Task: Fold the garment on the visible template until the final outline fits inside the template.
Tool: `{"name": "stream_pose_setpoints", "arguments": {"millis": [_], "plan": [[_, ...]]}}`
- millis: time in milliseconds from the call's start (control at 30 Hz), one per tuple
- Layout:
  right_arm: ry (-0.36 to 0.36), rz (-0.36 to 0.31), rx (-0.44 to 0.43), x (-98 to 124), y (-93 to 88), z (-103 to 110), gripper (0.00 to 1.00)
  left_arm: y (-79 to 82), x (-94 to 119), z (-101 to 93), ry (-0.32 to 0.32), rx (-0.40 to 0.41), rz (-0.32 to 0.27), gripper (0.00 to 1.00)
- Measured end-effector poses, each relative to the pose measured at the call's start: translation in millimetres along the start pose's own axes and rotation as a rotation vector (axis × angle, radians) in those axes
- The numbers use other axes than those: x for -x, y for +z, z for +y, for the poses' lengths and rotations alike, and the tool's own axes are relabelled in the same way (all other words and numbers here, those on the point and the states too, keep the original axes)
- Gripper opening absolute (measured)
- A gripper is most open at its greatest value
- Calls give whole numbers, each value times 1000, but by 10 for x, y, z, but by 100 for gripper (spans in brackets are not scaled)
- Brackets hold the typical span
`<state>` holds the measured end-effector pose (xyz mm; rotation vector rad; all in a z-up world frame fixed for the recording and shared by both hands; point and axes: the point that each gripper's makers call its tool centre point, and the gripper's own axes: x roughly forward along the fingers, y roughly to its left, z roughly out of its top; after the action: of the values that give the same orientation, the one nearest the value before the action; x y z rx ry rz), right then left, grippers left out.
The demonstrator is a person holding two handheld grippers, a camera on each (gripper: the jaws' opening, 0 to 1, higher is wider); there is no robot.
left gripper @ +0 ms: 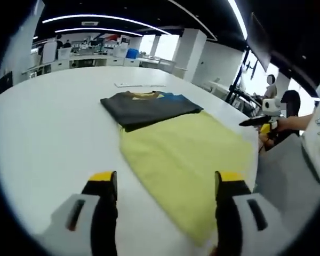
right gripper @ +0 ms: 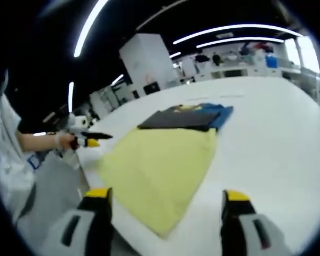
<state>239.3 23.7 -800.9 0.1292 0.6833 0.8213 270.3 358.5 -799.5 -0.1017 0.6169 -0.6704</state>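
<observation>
A folded dark grey garment (left gripper: 149, 106) with yellow and blue showing at its far edge lies on the white table (left gripper: 53, 122), overlapping the far end of a flat yellow sheet (left gripper: 186, 160). My left gripper (left gripper: 166, 178) is open over the table's near edge, its yellow-tipped jaws wide apart with nothing between them. In the right gripper view the same dark garment (right gripper: 181, 118) sits beyond the yellow sheet (right gripper: 160, 165). My right gripper (right gripper: 166, 194) is open and empty, low over the sheet's near corner. Each gripper also appears in the other's view, hand-held beside the table: right gripper (left gripper: 258, 124), left gripper (right gripper: 88, 140).
A sheet of paper (left gripper: 138, 84) lies on the far part of the table. The person's white shirt (right gripper: 5, 154) is at the table's edge by the yellow sheet. Desks, pillars and a standing person (left gripper: 270, 88) are in the background.
</observation>
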Motion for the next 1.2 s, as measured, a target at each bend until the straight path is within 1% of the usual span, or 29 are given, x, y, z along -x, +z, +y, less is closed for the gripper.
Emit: {"name": "stream_pose_setpoints", "arguments": {"millis": [33,100,133,200,267,333,400,467,600,667,733,767,867,933,1000,1067,1133,1200], "plan": [[-1,2,-1,4,-14,-1,82,-23,25,0,-1,0,6,66],[0,8,-13,21,-63,13,81,-80,74,-46,-4,-4,20,65],[9,9,-31,29,-88,32,80,-98,92,-61,-4,-4,24,64],[15,19,-48,42,-134,53,77,-139,131,-87,-14,-3,41,61],[23,24,-51,51,-162,80,72,-197,165,-125,-24,-4,64,53],[32,38,-59,55,-195,107,69,-284,208,-134,-38,15,95,46],[36,55,-67,60,-231,97,68,-325,234,-139,-35,14,99,45],[41,63,-72,57,-248,101,67,-396,274,-190,-32,15,119,44],[60,73,-75,57,-259,139,58,-448,328,-242,-35,40,140,38],[61,82,-77,59,-276,145,56,-485,353,-259,-28,55,152,35],[65,90,-82,59,-301,144,54,-535,374,-228,-27,64,171,34],[67,93,-82,60,-308,147,52,-579,395,-193,-29,86,182,33],[68,103,-84,55,-337,171,48,-651,415,-170,-21,117,194,27],[59,101,-88,53,-349,151,47,-669,417,-193,-25,131,196,25],[62,98,-101,47,-363,155,45,-703,419,-171,-26,142,201,25],[64,106,-110,43,-396,155,43,-704,431,-184,-20,142,217,25],[60,111,-104,46,-424,131,39,-717,432,-192,-17,148,221,24],[57,114,-116,45,-432,141,35,-730,421,-198,-15,159,222,22]]}}
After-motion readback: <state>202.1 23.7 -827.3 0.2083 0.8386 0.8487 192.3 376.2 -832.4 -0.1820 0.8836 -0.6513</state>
